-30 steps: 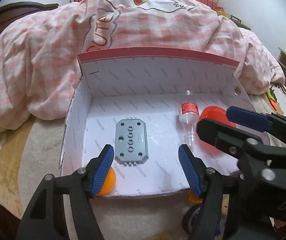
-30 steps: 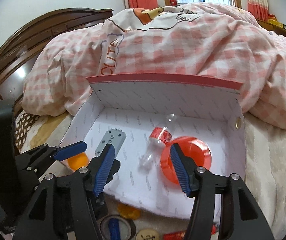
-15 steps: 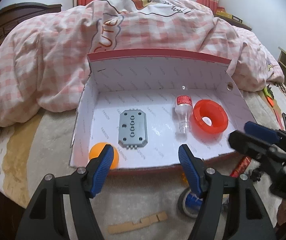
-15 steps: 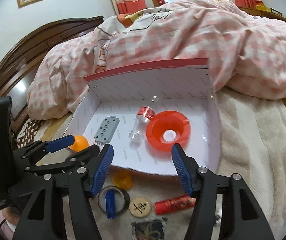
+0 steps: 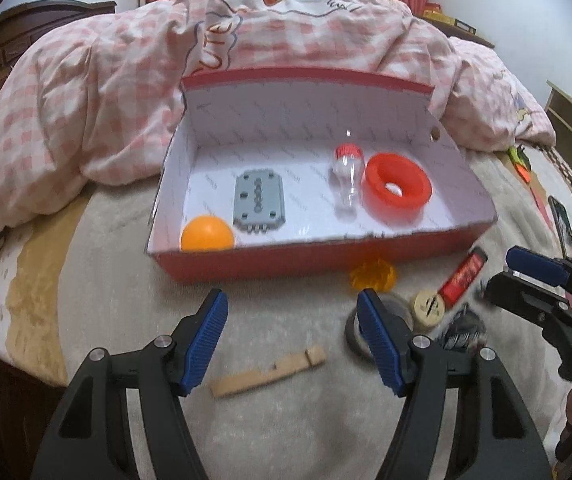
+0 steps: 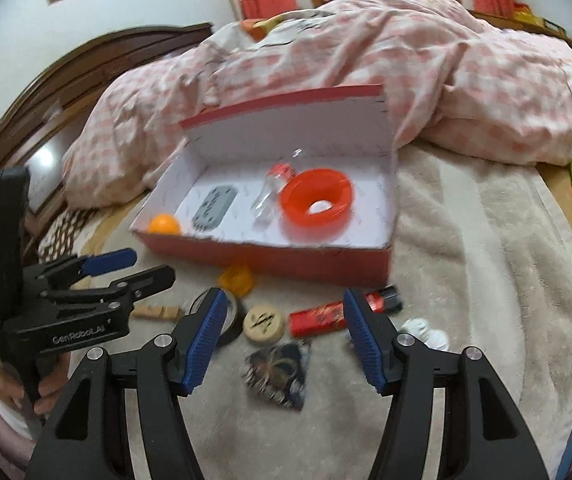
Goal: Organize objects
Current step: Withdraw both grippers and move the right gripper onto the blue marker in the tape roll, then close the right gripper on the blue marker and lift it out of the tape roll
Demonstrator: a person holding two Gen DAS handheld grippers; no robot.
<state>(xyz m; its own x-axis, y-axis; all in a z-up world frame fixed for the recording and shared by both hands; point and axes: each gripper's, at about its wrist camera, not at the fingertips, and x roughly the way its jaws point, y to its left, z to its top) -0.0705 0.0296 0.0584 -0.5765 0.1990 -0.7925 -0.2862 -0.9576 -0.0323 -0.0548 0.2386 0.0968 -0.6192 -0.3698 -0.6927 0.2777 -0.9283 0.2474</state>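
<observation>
Nearest me, both my left gripper (image 5: 292, 342) and right gripper (image 6: 281, 338) hang with jaws wide and nothing between them, short of the red box (image 5: 326, 258). Before the box's front wall lie a wooden clip (image 5: 267, 372), tape roll (image 5: 382, 322), round token (image 6: 263, 323) and red tube (image 6: 326, 316). Inside it sit an orange ball (image 5: 207, 233), grey plate (image 5: 259, 201), small bottle (image 5: 348, 176) and red ring (image 5: 397, 186).

Black tape roll (image 5: 382, 320) part-hidden behind blue gripper pad; dark patterned packet (image 5: 460, 334) blurred, print unreadable; small white object (image 6: 426, 336) part-hidden, identity unclear.
</observation>
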